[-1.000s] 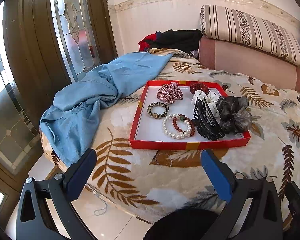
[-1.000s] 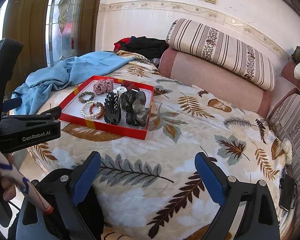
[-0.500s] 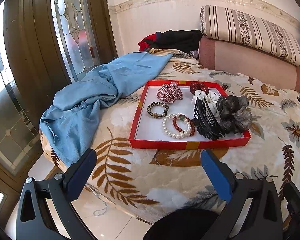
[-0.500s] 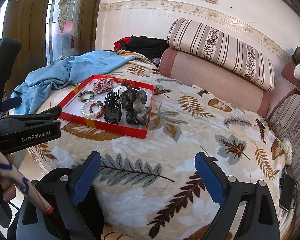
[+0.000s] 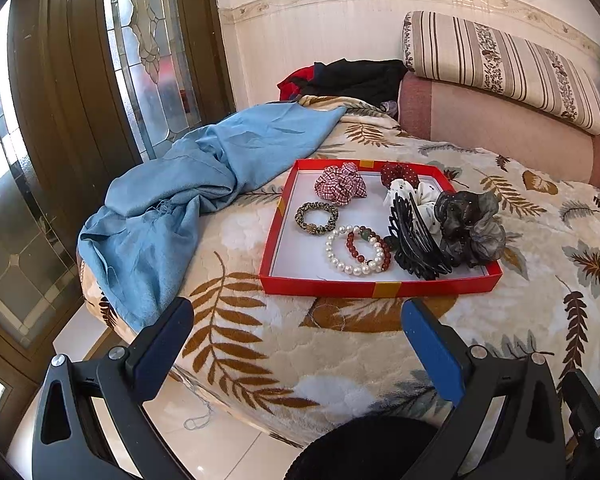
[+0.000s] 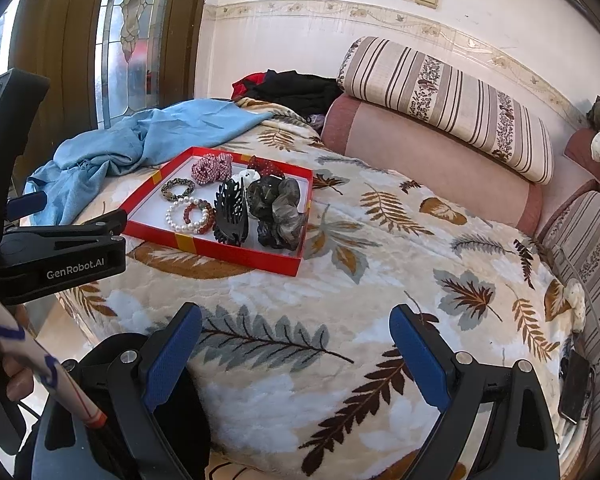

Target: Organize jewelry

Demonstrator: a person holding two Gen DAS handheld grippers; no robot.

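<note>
Seven or so pieces lie in one red tray (image 5: pixel 380 289), which sits on the leaf-patterned bed cover (image 5: pixel 260 344) near its window-side edge

Contents, by tray corner and edge:
- pearl bracelet (image 5: pixel 350 250) and red bead bracelet (image 5: pixel 370 246), overlapping, at the near edge
- leopard-print hair tie (image 5: pixel 316 218), toward the left wall
- checked red scrunchie (image 5: pixel 340 184), by the far edge
- dark red dotted scrunchie (image 5: pixel 400 172), at the far edge, partly behind a white scrunchie (image 5: pixel 420 196)
- black claw clip (image 5: pixel 414 240), lying tilted against a grey sheer scrunchie (image 5: pixel 470 224) that fills the right near corner and rides over the right wall

Grippers: left gripper (image 5: pixel 296 344) hangs off the near edge of the bed, short of the tray, jaws wide apart and empty; right gripper (image 6: pixel 296 344) hangs over the open cover, well to the right of the tray, jaws likewise apart and empty. Nothing is gripped yet

Surroundings: blue cloth (image 5: pixel 188 200) draped over the bed's left edge, just beside the tray; striped bolster (image 5: pixel 500 68) at the far side

Risks, as judged:
- the two bracelets overlap, so lifting one is likely to drag the other
- clip teeth may snag the sheer scrunchie and pull it out together
- the tray is light card on soft bedding; a downward push at its wall may tip it or slide it toward the bed's edge
- beads are round and may roll out of a loose pinch
</note>
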